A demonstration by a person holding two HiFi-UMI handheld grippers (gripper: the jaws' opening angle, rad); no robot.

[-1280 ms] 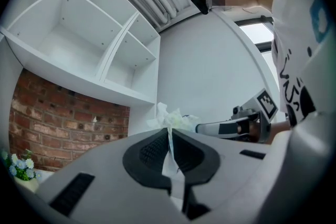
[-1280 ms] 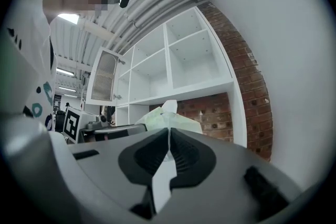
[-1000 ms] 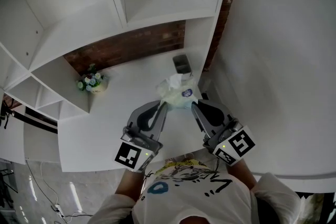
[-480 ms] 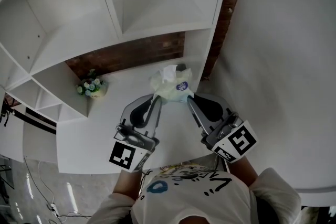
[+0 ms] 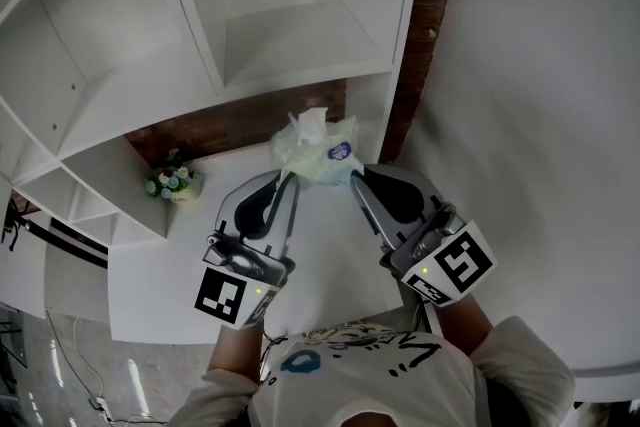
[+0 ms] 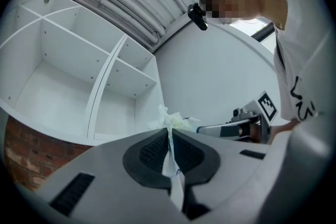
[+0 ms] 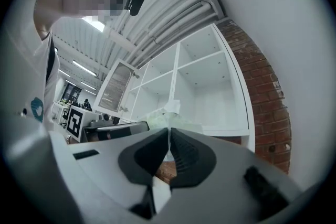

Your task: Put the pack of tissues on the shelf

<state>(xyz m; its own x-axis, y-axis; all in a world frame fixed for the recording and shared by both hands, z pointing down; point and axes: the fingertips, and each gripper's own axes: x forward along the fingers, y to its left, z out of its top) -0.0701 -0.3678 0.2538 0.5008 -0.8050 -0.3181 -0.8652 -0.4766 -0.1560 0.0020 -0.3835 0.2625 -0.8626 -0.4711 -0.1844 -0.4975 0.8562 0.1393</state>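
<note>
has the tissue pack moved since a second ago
Yes. The pack has risen toward the shelf: it was over the table, now it overlaps the brick strip.

Rig: left tool (image 5: 288, 178) and right tool (image 5: 354, 183), grey shells, black pads (image 6: 152, 152), black-and-white marker cubes (image 5: 222, 296). Wearer: white T-shirt (image 5: 370, 377) with black and blue print.

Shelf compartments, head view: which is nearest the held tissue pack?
The right-hand compartment beside the brick column, just above the tissue pack; the others lie further left.
</note>
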